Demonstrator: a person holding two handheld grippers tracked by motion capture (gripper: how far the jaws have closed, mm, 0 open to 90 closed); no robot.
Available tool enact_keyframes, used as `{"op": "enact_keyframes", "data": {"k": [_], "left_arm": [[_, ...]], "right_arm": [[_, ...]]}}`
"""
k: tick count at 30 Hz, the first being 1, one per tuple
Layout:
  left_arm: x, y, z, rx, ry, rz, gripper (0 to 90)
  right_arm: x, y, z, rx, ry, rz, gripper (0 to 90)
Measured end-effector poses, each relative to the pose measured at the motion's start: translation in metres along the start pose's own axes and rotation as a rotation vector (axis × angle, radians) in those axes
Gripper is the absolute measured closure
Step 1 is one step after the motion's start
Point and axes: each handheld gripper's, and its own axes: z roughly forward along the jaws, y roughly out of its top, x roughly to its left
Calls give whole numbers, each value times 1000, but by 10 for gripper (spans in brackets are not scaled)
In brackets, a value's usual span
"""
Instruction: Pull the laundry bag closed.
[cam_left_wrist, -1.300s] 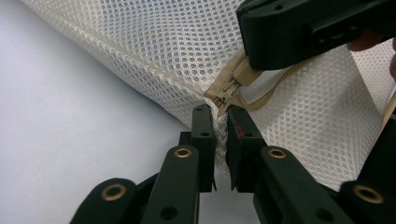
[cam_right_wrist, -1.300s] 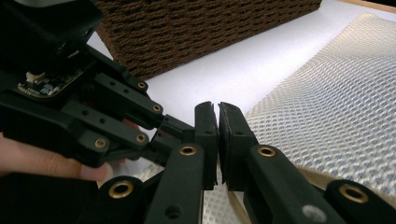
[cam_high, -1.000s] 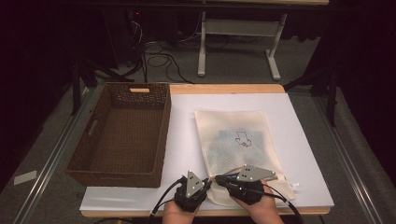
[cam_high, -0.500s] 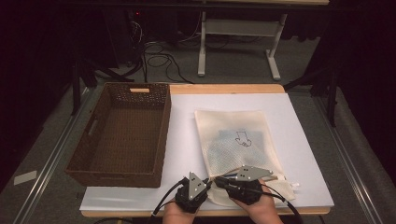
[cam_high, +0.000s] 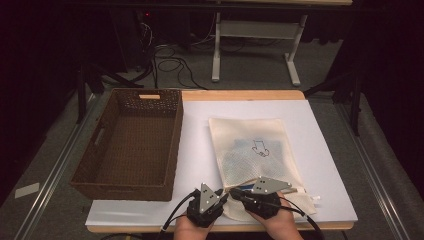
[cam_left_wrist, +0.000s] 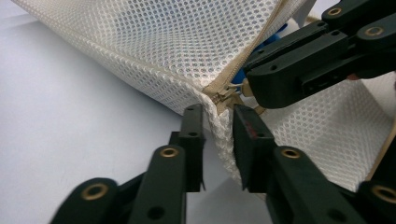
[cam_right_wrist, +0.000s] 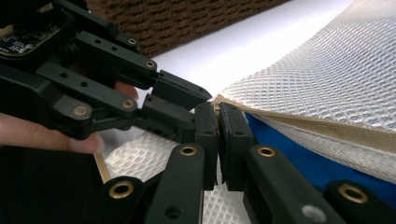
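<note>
A white mesh zip bag lies flat on the white board, with something blue inside it. Both grippers meet at its near left corner. My left gripper has just been opening; the bag's corner fold stands between its jaws, which are a little apart, and the pads do not press on it. From the right, my right gripper is shut on the zipper pull at that corner. In the high view the left gripper and right gripper sit tip to tip near the board's front edge.
A dark wicker basket stands on the left, against the white board, with nothing in it. The bag's drawstring and tag lie at its near right. Table legs and cables are on the floor beyond.
</note>
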Motion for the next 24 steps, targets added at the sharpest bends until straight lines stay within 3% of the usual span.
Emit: {"op": "enact_keyframes", "data": {"k": [3, 7, 12, 14, 17, 21, 24], "left_arm": [[3, 1, -2, -21, -26, -30, 664], [4, 3, -6, -52, -43, -39, 659], [5, 3, -2, -48, -60, -57, 665], [7, 3, 1, -39, -73, -77, 666], [14, 2, 6, -20, -131, -137, 666], [19, 2, 10, -6, -185, -163, 727], [16, 3, 10, -2, -176, -134, 816]], "right_arm": [[0, 2, -4, -15, -13, -2, 882], [-2, 1, -8, -24, -26, -11, 882], [-2, 1, -10, -32, -24, -12, 882], [-1, 1, -11, -42, -18, -13, 882], [0, 2, -13, -47, -9, -17, 883], [2, 1, -11, -40, -8, -28, 883], [1, 1, -10, -33, -16, -37, 883]]}}
